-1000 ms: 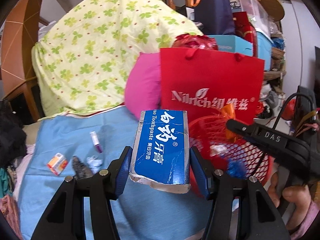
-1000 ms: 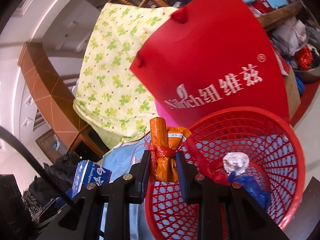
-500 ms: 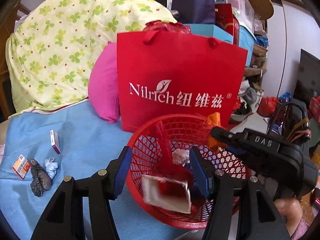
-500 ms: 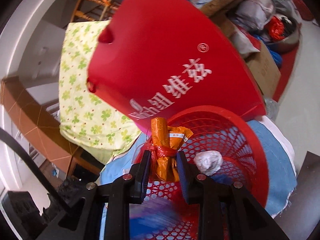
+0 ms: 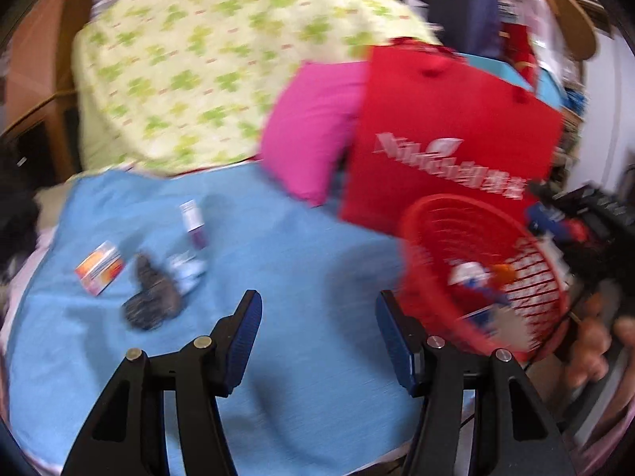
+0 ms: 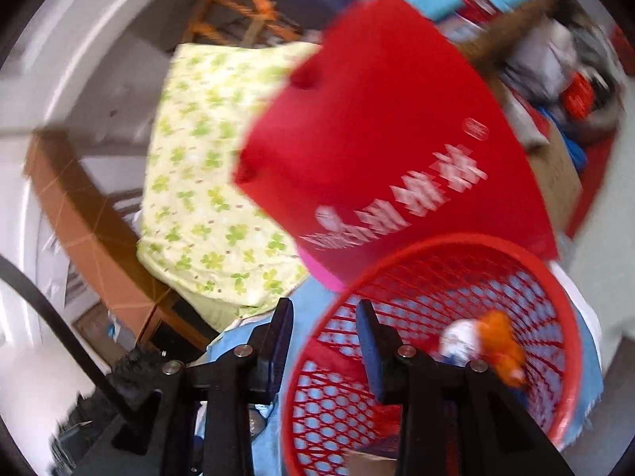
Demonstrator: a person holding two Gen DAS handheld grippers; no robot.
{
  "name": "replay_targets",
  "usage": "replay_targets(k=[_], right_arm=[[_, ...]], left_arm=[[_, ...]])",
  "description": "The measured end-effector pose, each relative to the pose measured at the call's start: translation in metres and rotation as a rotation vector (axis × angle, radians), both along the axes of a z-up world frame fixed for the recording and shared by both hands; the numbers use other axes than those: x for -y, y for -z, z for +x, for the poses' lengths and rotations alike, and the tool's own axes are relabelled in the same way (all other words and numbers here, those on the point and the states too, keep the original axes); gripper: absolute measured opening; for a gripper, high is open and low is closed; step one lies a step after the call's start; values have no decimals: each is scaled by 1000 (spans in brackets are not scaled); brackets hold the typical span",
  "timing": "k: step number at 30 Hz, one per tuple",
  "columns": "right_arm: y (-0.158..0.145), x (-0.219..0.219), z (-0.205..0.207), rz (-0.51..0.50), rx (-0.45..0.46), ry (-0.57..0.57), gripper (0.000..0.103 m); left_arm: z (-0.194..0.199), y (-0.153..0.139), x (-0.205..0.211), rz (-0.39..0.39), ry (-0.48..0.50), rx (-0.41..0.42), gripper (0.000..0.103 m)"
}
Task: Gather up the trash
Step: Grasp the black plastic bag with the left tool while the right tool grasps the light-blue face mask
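The empty, half-open left gripper (image 5: pixel 317 341) faces remaining litter at ten o'clock, the dark wrapper (image 5: pixel 152 297) lying nearest.

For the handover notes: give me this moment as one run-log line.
left tongs: open, empty | right tongs: just opening, empty | orange wrapper: in red basket | blue sheet: small litter remains
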State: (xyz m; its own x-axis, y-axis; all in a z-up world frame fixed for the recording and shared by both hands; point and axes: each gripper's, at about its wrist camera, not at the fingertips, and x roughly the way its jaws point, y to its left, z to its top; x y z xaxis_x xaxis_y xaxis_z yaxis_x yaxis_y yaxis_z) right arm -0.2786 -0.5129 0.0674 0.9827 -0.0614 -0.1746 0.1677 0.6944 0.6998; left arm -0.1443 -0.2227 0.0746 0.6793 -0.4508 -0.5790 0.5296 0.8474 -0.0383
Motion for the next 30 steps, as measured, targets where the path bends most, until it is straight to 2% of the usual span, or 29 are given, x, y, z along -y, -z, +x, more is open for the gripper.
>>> replay_targets(k=[7,9,12,21,27,30], right_arm=[[-30,-79,18,-214,94,-141,35],[-32,-96,26,-235,99,-185,35],[-29,-124,48,-249,58,-254,35],[12,-176,119,-171,-168,-418,35],[33,-198,151,-176,-254,-449,35],[44,-201,166,-166,-320,-421,35]], left_arm=[[28,18,-112,-4,-257,-28,61],[33,21,-134,-5,-306,-27,61],[39,26,-163,-6,-362,-31,61],[55,45,-202,-15,-419,-64,61],[74,52,-211,-46,-413,-106,61],[81,52,-203,-59,-381,-117,61]])
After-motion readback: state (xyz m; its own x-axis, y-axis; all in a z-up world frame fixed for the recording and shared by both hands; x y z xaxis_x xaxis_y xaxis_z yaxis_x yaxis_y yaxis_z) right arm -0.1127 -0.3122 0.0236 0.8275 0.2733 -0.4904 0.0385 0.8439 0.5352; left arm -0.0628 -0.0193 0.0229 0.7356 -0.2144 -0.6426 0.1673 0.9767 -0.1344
